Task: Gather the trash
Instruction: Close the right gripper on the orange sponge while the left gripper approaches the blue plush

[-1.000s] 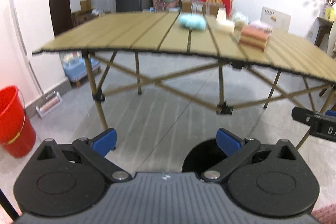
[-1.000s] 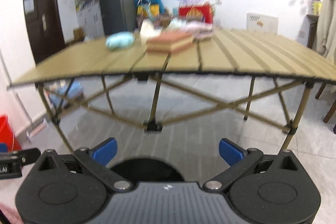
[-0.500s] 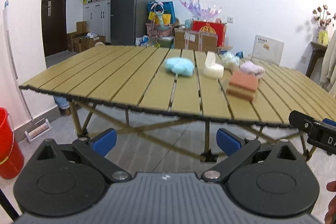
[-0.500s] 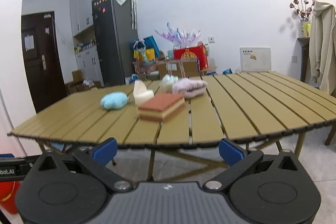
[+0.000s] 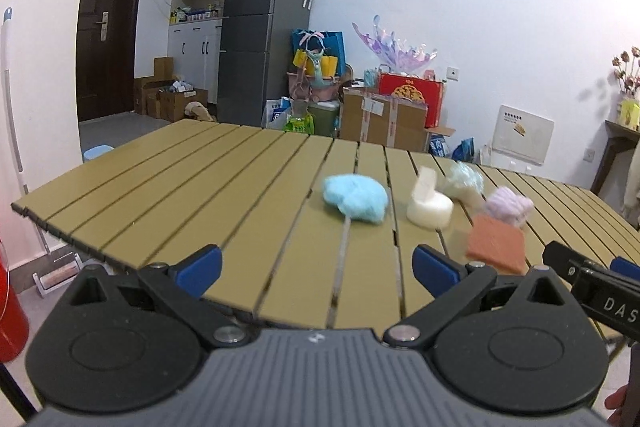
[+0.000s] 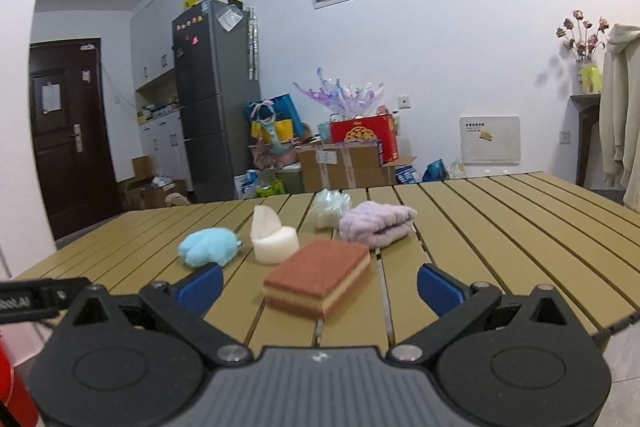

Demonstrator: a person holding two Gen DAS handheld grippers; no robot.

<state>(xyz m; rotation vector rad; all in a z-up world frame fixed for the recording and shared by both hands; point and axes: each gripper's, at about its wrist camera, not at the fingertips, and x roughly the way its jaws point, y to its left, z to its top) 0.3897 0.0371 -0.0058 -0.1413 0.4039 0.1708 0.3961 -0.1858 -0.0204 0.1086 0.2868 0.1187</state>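
Observation:
On the slatted tan table (image 5: 180, 203) (image 6: 500, 227) lie a fluffy light-blue item (image 5: 356, 199) (image 6: 210, 246), a white tissue roll (image 5: 429, 207) (image 6: 274, 241), a crumpled clear plastic wrapper (image 5: 464, 181) (image 6: 330, 209), a lilac fuzzy cloth (image 5: 508, 205) (image 6: 378, 225) and an orange-topped sponge (image 5: 496, 249) (image 6: 318, 277). My left gripper (image 5: 318, 265) is open above the table's near edge, short of the blue item. My right gripper (image 6: 320, 283) is open with the sponge just ahead between its blue pads. Neither holds anything.
A red bucket (image 5: 10, 311) stands on the floor at the left. Behind the table are a grey fridge (image 5: 264, 23), cardboard boxes (image 5: 380, 119) and bags. A dark door (image 5: 110, 27) is at the far left, a coat (image 6: 622, 115) hangs at the right.
Both grippers have risen from below the tabletop to above its near edge, and the table items now appear closer. Both stay open.

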